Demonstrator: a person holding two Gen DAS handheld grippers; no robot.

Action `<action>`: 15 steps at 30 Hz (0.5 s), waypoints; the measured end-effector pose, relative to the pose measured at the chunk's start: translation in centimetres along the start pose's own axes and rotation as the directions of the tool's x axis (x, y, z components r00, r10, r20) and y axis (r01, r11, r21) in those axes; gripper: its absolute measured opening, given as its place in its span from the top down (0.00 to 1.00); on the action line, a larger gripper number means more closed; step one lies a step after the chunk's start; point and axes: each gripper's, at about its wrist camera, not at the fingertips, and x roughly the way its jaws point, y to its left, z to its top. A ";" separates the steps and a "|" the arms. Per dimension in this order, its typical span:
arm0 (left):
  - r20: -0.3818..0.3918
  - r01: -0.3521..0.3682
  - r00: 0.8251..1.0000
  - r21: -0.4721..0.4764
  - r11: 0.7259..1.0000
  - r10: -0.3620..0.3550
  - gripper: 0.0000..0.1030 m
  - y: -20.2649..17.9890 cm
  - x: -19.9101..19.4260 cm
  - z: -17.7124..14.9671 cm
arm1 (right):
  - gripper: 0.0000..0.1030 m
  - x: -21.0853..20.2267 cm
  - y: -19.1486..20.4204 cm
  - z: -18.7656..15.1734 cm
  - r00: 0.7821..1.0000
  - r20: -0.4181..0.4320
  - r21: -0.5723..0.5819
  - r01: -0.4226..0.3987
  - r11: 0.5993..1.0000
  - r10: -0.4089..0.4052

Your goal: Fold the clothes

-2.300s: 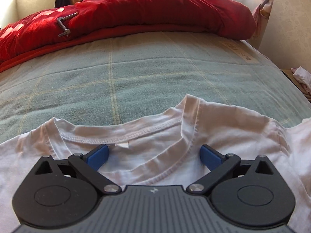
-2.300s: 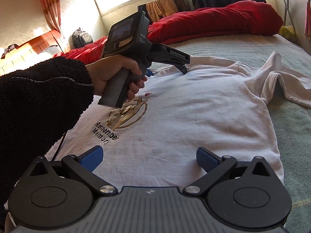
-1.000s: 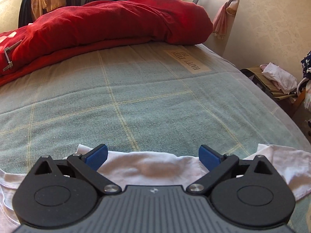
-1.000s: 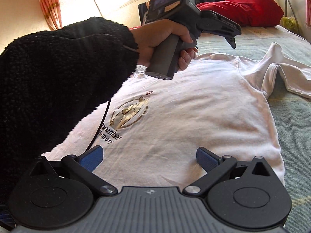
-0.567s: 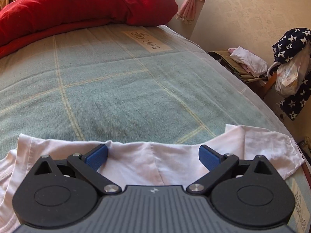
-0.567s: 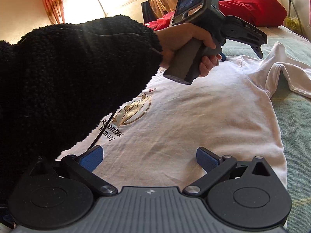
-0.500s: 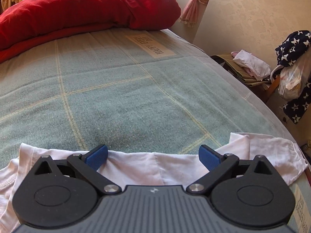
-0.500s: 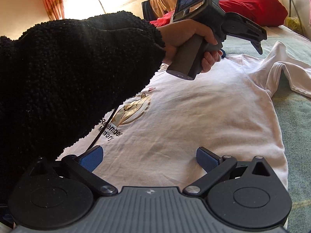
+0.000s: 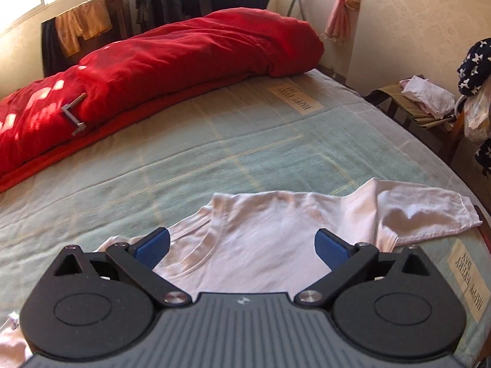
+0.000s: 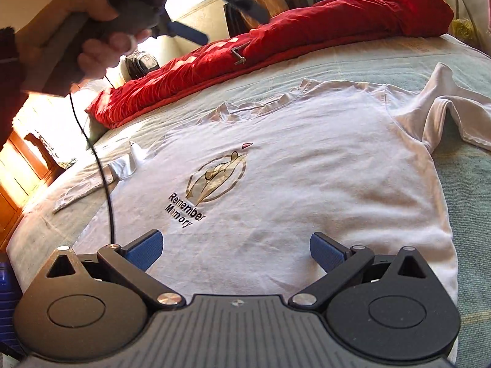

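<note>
The white T-shirt lay flat, print up, on the green blanket; I held my left gripper and right gripper wide open and empty above it, ready to fold.

The shirt is white with a gold emblem and black lettering, the blanket pale green with thin yellow checks, the duvet red, both grippers' pads blue on black frames, and the garment at right navy with white stars.
</note>
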 end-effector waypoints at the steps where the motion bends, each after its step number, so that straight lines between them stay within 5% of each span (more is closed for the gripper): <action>1: -0.011 -0.024 1.000 -0.022 0.999 0.024 0.03 1.2 -1.1 -1.1 | 0.00 -0.3 0.3 -0.1 1.000 0.004 -0.010 -0.012 1.000 0.012; 6: -0.032 -0.032 0.999 -0.210 0.977 0.026 0.03 6.8 -3.2 -7.1 | 0.00 -1.3 1.8 -0.3 0.999 0.036 -0.051 -0.030 0.998 0.032; 15: -0.005 -0.016 1.000 -0.411 0.912 0.016 0.03 10.3 0.7 -17.1 | 0.00 0.7 1.9 -0.4 1.000 -0.005 -0.028 0.005 1.000 -0.005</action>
